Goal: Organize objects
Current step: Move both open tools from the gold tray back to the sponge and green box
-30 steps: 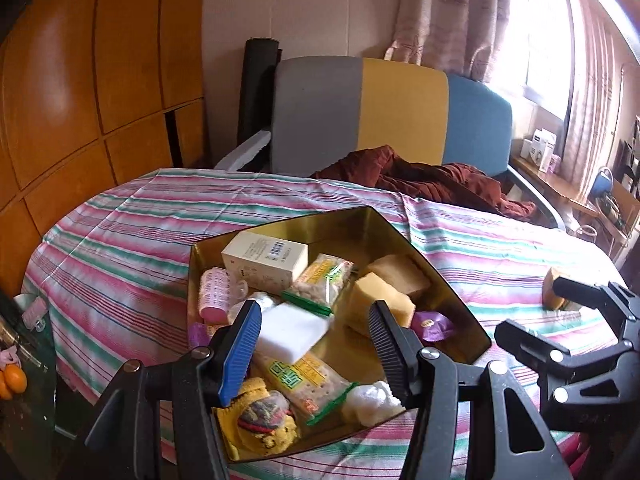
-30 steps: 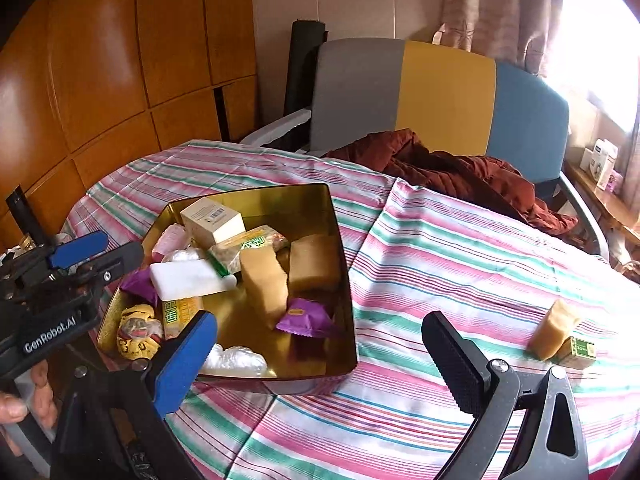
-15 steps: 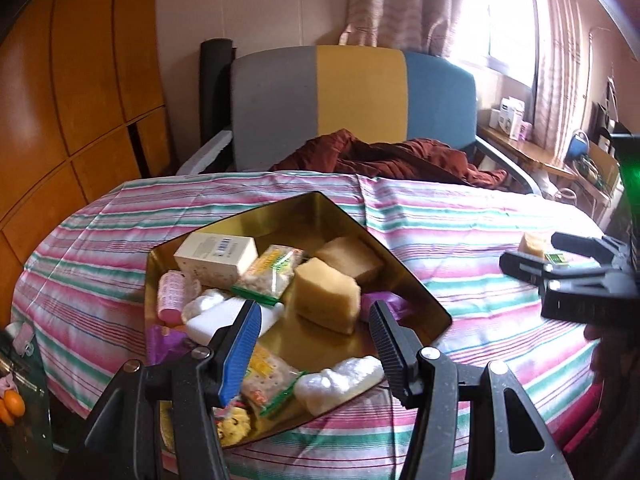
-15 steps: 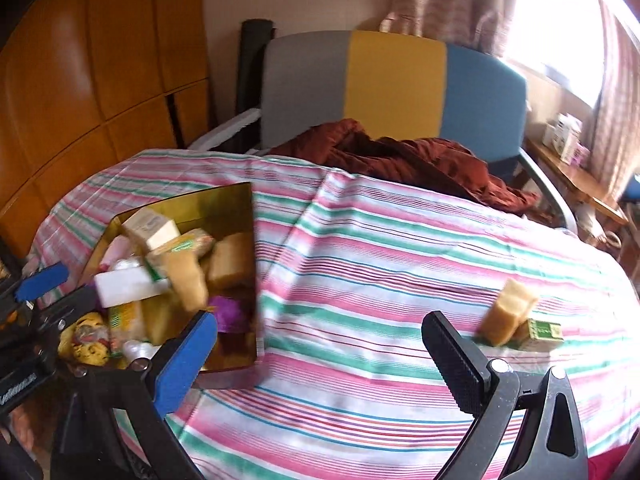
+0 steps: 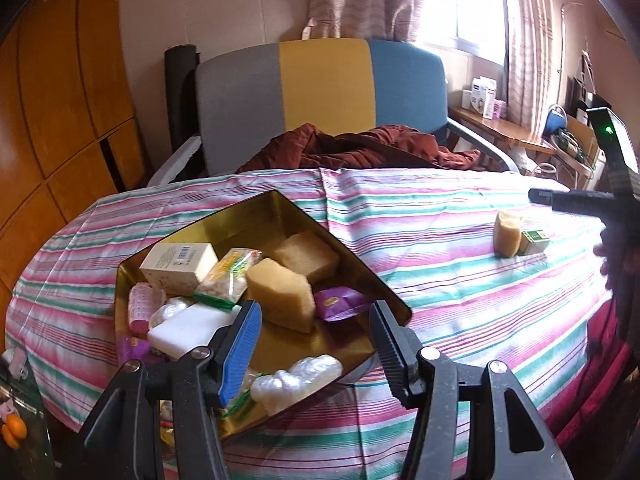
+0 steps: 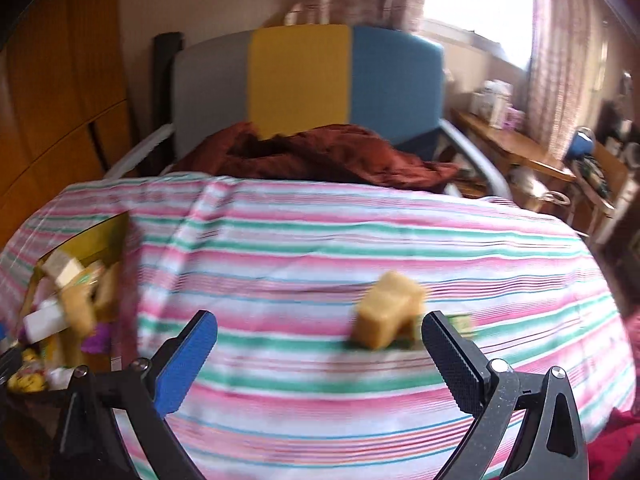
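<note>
Sponge block (image 6: 386,310), tan, loose on the striped tablecloth (image 6: 320,248), touching a small green box (image 5: 534,241) on its right; both well apart from the gold tin (image 5: 372,276). Right gripper (image 6: 320,356): pitched downward over the cloth, jaws wide apart and empty, its black finger (image 6: 450,360) just before the green box. Left gripper (image 5: 316,344): pitched downward at the tin's near edge, jaws partly apart, nothing between them. Tin contents: two tan sponges (image 5: 280,294), cream carton (image 5: 180,266), snack packets (image 5: 230,276), purple packet (image 5: 340,304), white block (image 5: 188,326), pink roll (image 5: 140,306), white wrapped lump (image 5: 296,378). Right wrist view blurred, tin only at its left edge; left wrist view sharp, shows the right gripper's handle and hand (image 5: 620,248) at far right.
</note>
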A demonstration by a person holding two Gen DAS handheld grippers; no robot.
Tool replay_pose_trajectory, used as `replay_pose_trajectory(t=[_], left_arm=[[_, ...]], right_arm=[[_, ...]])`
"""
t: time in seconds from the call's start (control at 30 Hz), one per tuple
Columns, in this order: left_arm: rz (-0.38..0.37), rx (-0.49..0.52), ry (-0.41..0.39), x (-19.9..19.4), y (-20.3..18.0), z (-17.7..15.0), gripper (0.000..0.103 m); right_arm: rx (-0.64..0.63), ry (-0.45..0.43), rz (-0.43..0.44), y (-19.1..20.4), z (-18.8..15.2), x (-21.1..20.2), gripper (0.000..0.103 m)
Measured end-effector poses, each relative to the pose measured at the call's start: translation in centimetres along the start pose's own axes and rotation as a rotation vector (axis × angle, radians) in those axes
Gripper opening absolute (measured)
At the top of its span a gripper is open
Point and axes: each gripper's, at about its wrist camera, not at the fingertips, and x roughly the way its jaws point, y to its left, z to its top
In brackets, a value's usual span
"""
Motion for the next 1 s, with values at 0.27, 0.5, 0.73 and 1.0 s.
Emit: replay_pose_trajectory(t=[0.27,0.5,0.73,1.0], left_arm=[[-0.042,0.075,0.016,0.9,-3.1,0.7,0.057],[-0.095,0.137,0.044,2.9,-7.1,2.1,0.057],[-0.171,0.227,0.077,6.0,-12.4,3.6,0.057],[-0.292,0.270,0.129,10.6,-18.4,6.0,0.057]], right_arm=[[0.212,0.000,-0.180,-10.4,-0.9,2.6,0.103],[0.524,0.054,-0.157,-16.6,-3.1,3.2,0.103],[0.592,0.095,-0.113,-17.4,-3.8,3.9,0.103],[0.635,0.113,-0.070,-17.8,-4.3,4.1,0.103]])
